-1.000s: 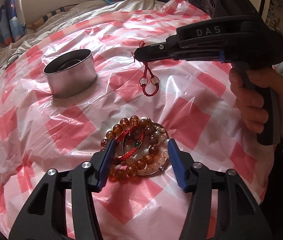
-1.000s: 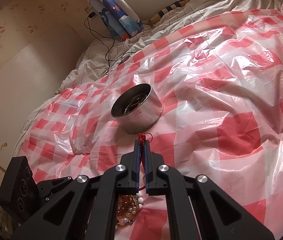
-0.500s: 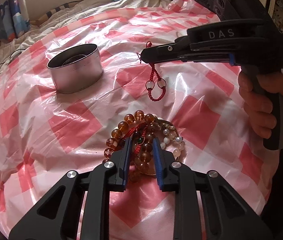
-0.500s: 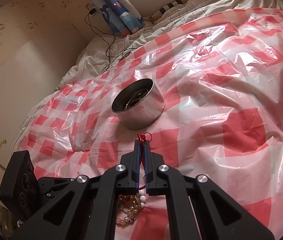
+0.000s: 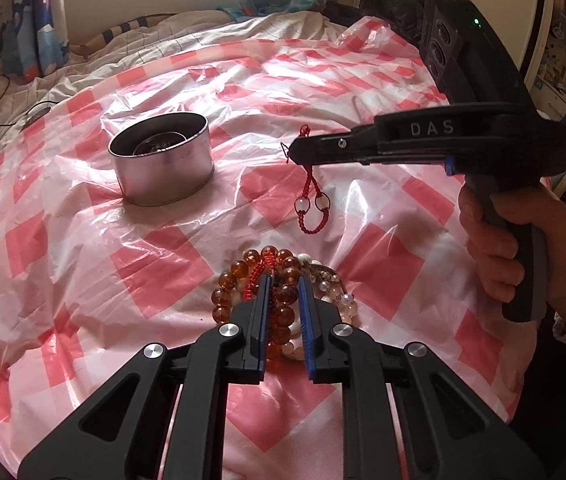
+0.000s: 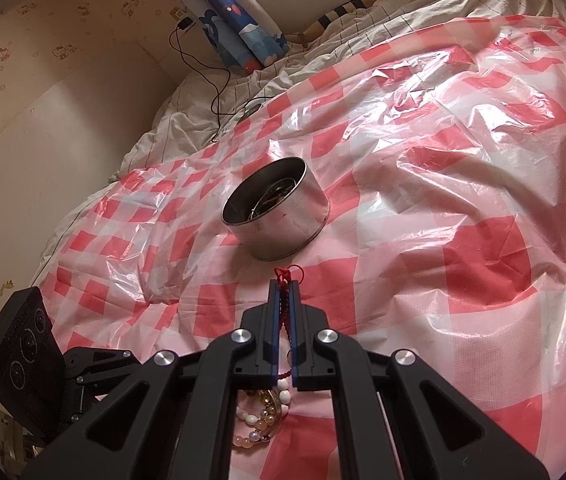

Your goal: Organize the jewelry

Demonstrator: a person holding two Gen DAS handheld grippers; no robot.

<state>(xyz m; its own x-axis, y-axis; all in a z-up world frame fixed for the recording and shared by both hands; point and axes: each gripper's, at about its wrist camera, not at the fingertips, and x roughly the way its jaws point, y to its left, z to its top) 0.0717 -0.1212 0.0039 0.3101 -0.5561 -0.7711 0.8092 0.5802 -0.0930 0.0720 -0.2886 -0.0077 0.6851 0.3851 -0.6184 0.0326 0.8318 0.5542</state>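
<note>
A heap of bracelets lies on the checked sheet: amber beads (image 5: 243,270), a red cord, and pearls (image 5: 337,298). My left gripper (image 5: 285,280) is down in the heap. Its jaws are closing, with the amber bead bracelet (image 5: 286,295) pressed between the pads. My right gripper (image 5: 293,151) hangs above the sheet, shut on a red cord bracelet (image 5: 310,204) with two pale beads that dangles from its tip. In the right wrist view that cord (image 6: 285,276) sticks out between the right gripper's (image 6: 285,285) closed pads. A round metal tin (image 5: 163,168) stands beyond, with dark jewelry inside (image 6: 275,200).
A red-and-white checked plastic sheet (image 5: 63,248) covers a soft bed. A pale duvet (image 6: 323,64) and a black cable (image 6: 219,92) lie at the back, near a whale-print curtain (image 6: 235,28). A person's hand (image 5: 495,248) holds the right gripper's handle.
My left gripper's jaws went from wide to narrow around the amber beads and pushed a little into the heap. The right gripper stayed put with the red cord bracelet hanging from it.
</note>
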